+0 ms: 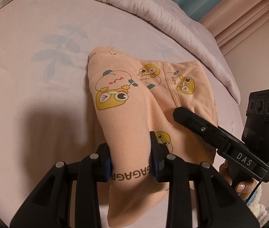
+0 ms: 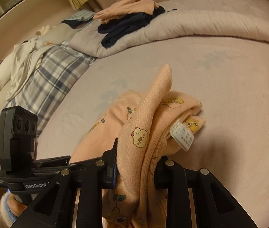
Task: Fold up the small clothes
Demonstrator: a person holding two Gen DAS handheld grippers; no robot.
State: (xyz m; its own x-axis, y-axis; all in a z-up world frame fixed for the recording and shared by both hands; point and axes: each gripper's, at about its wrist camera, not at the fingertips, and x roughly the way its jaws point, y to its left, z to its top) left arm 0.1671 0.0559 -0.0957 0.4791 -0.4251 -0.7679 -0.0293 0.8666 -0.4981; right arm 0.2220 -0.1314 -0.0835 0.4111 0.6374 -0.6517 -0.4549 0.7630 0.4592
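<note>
The left gripper (image 1: pixel 131 163) had its fingers pinched on a peach cartoon-print garment (image 1: pixel 123 102) that ran lengthwise away from it across the pink bed (image 1: pixel 29 104). Only the right wrist view showed the garment's white care label (image 2: pixel 182 135) and the right gripper (image 2: pixel 135 168) clamped on a bunched fold, one end pointing upward.

black tongs (image 1: pixel 131 159) | blue pads (image 1: pixel 108 166) | silver screws | white "DAS", "GenRobot" lettering

Peach garment (image 1: pixel 126 114) with yellow cartoon prints; pale pink bed sheet (image 1: pixel 29 104), faint blue motifs; plaid pillow (image 2: pixel 47 72) blue-grey-white; navy clothes (image 2: pixel 126 26) far.
</note>
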